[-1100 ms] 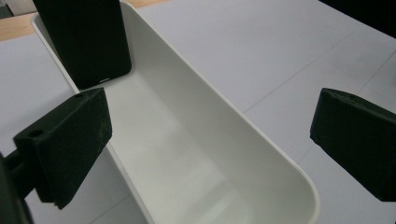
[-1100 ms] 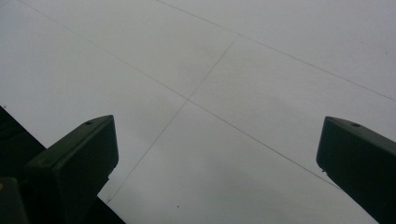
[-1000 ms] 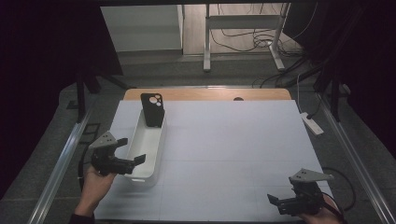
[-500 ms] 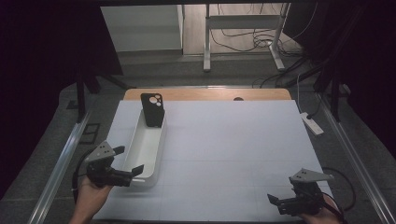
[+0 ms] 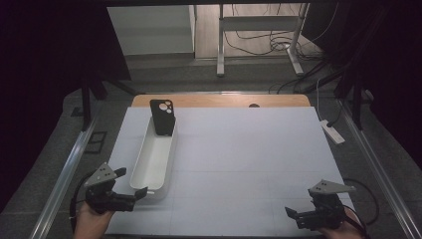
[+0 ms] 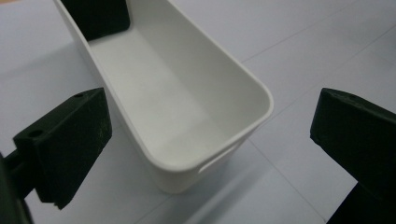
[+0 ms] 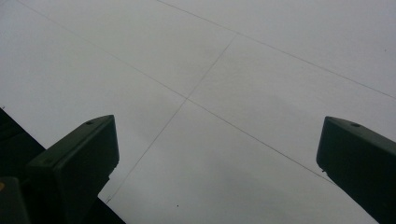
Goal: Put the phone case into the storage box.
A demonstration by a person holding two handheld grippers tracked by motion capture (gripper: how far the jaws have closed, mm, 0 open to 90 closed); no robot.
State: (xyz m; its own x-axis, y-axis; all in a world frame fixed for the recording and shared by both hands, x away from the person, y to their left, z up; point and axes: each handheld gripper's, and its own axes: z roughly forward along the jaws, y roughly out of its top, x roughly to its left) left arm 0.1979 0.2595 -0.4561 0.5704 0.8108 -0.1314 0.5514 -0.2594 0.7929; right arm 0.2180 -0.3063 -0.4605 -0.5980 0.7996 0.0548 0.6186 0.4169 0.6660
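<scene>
The room is dark around a desk [image 5: 239, 149] covered in pale sheeting, cables trailing on the floor behind. A long white tray [image 5: 154, 157] lies along the left side, with a black phone case [image 5: 162, 117] propped upright at its far end, apparently leaned there so it stays put. The left hand-held gripper [image 5: 130, 195] hovers just off the tray's near end, jaws spread wide and empty. The right hand-held gripper [image 5: 294, 216], equally wide and empty, waits at the near right corner, well apart.
</scene>
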